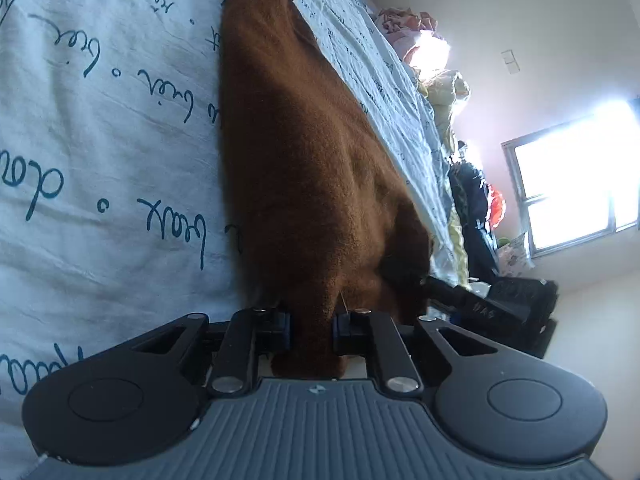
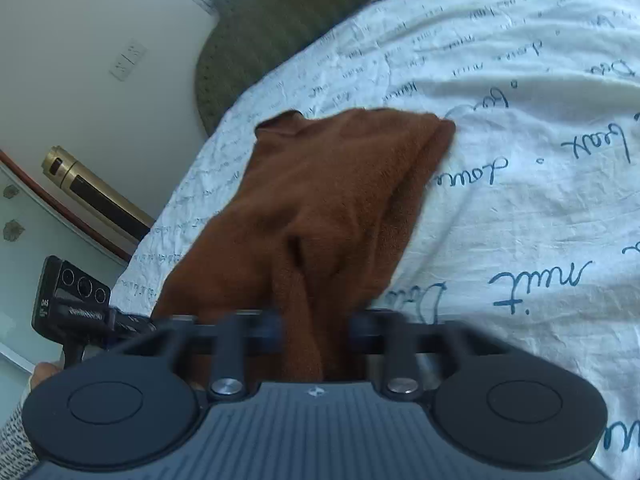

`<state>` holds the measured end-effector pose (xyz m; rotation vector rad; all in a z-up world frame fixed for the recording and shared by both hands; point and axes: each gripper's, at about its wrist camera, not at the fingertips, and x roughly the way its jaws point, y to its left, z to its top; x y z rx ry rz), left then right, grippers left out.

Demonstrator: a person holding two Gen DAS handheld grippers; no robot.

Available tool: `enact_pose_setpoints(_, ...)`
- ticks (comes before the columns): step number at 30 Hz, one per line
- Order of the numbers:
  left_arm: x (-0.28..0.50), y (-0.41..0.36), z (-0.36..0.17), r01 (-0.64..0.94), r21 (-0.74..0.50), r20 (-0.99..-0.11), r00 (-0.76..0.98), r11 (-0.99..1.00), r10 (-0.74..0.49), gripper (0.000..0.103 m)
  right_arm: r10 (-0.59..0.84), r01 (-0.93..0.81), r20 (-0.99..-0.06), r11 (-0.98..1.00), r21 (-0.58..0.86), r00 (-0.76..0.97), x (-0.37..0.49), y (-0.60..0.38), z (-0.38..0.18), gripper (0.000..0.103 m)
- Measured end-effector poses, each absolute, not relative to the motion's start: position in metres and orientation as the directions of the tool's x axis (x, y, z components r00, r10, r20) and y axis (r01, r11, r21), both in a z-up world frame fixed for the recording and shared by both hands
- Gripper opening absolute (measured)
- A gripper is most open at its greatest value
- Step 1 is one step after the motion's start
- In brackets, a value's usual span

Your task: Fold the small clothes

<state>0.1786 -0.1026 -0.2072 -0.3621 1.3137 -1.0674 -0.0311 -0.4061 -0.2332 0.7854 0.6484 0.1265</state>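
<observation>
A small brown fleece garment (image 1: 296, 152) lies on a white bedsheet with blue handwriting print (image 1: 100, 140). My left gripper (image 1: 311, 326) is shut on the garment's near edge, with cloth bunched between the fingers. In the right wrist view the same brown garment (image 2: 332, 200) lies partly folded on the sheet (image 2: 520, 200). My right gripper (image 2: 316, 330) is shut on another bunched edge of it. The right gripper's body (image 1: 500, 300) shows at the right of the left wrist view; the left gripper's body (image 2: 76, 300) shows at the left of the right wrist view.
A pile of clothes (image 1: 416, 36) lies along the bed's far edge, with dark clothes (image 1: 472, 208) hanging beyond. A bright window (image 1: 576, 192) is on the wall. A green cushion (image 2: 280, 32) sits at the bed's head. A gold cylinder (image 2: 92, 188) stands by the wall.
</observation>
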Motion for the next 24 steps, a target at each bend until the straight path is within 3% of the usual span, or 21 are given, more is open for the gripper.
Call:
enact_pose_setpoints(9,0.149,-0.072,-0.160,0.460,-0.725,-0.589,-0.028,0.513,-0.808,0.015,0.346,0.047,-0.443,0.743,0.668,0.827,-0.061,-0.388,-0.179,0.017)
enact_pose_setpoints(10,0.142,-0.065,-0.164,0.437,-0.741,-0.581,-0.037,0.510,-0.813,0.018,0.341,0.055,-0.452,0.746,0.663,0.825,-0.069,-0.384,-0.183,0.019)
enact_pose_setpoints(11,0.135,-0.058,-0.174,0.397,-0.757,-0.582,-0.051,0.518,-0.812,0.022,0.319,0.072,-0.487,0.776,0.627,0.813,-0.075,-0.379,-0.191,0.031)
enact_pose_setpoints(12,0.129,-0.052,-0.188,0.366,-0.760,-0.602,-0.082,0.538,-0.794,0.047,0.280,0.116,-0.555,0.811,0.574,0.783,-0.078,-0.375,-0.202,0.070)
enact_pose_setpoints(13,0.123,-0.048,-0.198,0.360,-0.744,-0.631,-0.100,0.563,-0.769,0.069,0.227,0.183,-0.614,0.827,0.532,0.756,-0.083,-0.375,-0.212,0.089)
enact_pose_setpoints(14,0.115,-0.036,-0.200,0.360,-0.766,-0.594,-0.083,0.532,-0.800,0.071,0.191,0.213,-0.606,0.820,0.531,0.772,-0.095,-0.377,-0.217,0.097)
enact_pose_setpoints(17,0.103,-0.014,-0.186,0.363,-0.769,-0.572,-0.024,0.526,-0.820,0.087,0.112,0.203,-0.504,0.825,0.528,0.856,-0.131,-0.381,-0.202,0.097)
enact_pose_setpoints(18,0.100,-0.011,-0.175,0.394,-0.754,-0.564,0.023,0.526,-0.826,0.100,0.092,0.173,-0.455,0.844,0.507,0.886,-0.137,-0.379,-0.194,0.097)
enact_pose_setpoints(19,0.098,-0.012,-0.165,0.430,-0.739,-0.551,0.056,0.519,-0.832,0.102,0.071,0.151,-0.415,0.865,0.478,0.907,-0.140,-0.375,-0.188,0.097)
enact_pose_setpoints(20,0.095,-0.016,-0.155,0.472,-0.714,-0.546,0.088,0.518,-0.833,0.102,0.059,0.133,-0.404,0.893,0.430,0.913,-0.137,-0.368,-0.182,0.093)
enact_pose_setpoints(22,0.089,-0.030,-0.142,0.507,-0.680,-0.542,0.139,0.530,-0.829,0.102,-0.032,0.138,-0.422,0.965,0.224,0.906,-0.121,-0.342,-0.174,0.049)
enact_pose_setpoints(23,0.085,-0.040,-0.139,0.534,-0.674,-0.527,0.137,0.510,-0.839,0.102,-0.081,0.151,-0.432,0.980,0.131,0.898,-0.111,-0.329,-0.172,0.018)
enact_pose_setpoints(24,0.079,-0.050,-0.138,0.567,-0.653,-0.519,0.149,0.503,-0.842,0.102,-0.061,0.118,-0.429,0.987,0.106,0.901,-0.105,-0.322,-0.172,0.013)
